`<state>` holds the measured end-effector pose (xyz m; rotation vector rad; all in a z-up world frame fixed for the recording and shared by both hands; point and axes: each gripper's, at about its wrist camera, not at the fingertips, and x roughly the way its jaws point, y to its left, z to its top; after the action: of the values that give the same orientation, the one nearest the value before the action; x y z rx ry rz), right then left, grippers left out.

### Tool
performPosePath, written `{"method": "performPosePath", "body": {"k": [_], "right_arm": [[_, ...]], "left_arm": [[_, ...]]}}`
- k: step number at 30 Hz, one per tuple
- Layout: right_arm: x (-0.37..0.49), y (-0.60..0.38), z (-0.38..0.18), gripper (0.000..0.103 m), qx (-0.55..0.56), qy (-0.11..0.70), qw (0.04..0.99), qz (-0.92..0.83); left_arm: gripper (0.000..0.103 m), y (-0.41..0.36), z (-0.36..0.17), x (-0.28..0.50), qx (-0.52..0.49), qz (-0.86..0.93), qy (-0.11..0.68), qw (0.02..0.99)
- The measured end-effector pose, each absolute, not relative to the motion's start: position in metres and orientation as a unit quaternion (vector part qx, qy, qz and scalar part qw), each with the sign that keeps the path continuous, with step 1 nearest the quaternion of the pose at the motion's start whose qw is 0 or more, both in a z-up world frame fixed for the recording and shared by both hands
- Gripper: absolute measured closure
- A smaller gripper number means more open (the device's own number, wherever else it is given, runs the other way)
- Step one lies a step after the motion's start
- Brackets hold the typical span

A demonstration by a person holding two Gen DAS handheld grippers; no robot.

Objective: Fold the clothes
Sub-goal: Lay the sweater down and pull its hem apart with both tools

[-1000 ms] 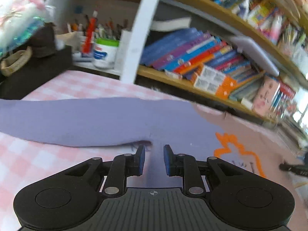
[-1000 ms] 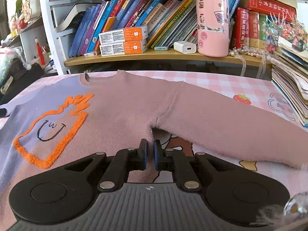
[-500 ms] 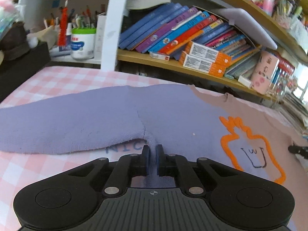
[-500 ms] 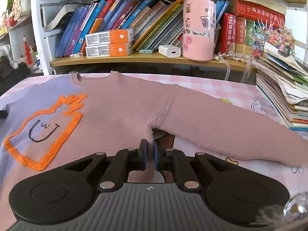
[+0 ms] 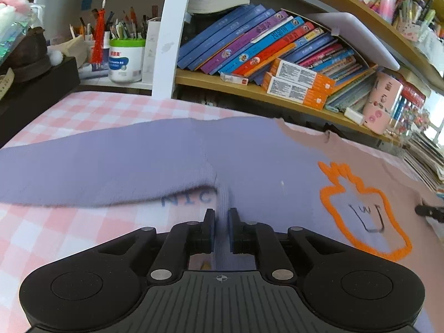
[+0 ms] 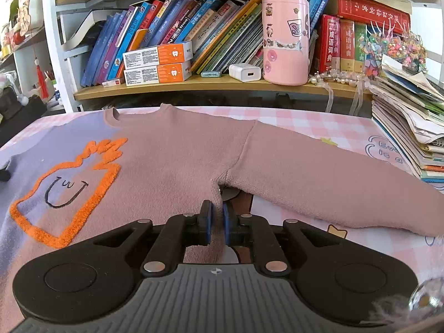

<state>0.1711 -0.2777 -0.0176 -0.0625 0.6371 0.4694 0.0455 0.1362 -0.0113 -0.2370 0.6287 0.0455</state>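
A sweater, purple on one half (image 5: 249,155) and dusty pink on the other (image 6: 177,149), lies flat on the pink checked tablecloth (image 5: 55,230) with an orange outline figure on its chest (image 6: 66,191). My left gripper (image 5: 221,216) is shut on the purple side edge just below the armpit, with the purple sleeve (image 5: 83,172) stretching left. My right gripper (image 6: 216,211) is shut on the pink side edge below the other armpit, with the pink sleeve (image 6: 333,183) stretching right. The other gripper's tip (image 5: 428,211) shows at the right edge.
Bookshelves with books (image 6: 172,33) run along the far table edge. A pink canister (image 6: 285,38) and white charger (image 6: 245,72) stand on the shelf. A stack of books and papers (image 6: 408,119) sits at the right. A black box (image 5: 36,88) and pen cup (image 5: 126,58) are far left.
My left gripper closed from open onto the purple side edge under the armpit and swung right. My right gripper stayed shut on the pink edge and lifted slightly.
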Motion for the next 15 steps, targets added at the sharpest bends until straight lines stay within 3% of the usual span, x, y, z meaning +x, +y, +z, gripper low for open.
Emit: {"method": "performPosePath", "body": {"k": [6, 12, 15], "right_arm": [[0.170, -0.276, -0.017, 0.093, -0.037, 0.308, 0.923, 0.227], [0.171, -0.279, -0.018, 0.083, -0.033, 0.308, 0.925, 0.221], [0.171, -0.281, -0.018, 0.083, -0.025, 0.309, 0.924, 0.223]], "left_arm": [[0.090, 0.127, -0.009, 0.007, -0.115, 0.023, 0.318, 0.941], [0.090, 0.121, -0.012, -0.010, -0.117, 0.027, 0.306, 0.944], [0.095, 0.122, -0.012, -0.008, -0.119, 0.032, 0.307, 0.944]]}}
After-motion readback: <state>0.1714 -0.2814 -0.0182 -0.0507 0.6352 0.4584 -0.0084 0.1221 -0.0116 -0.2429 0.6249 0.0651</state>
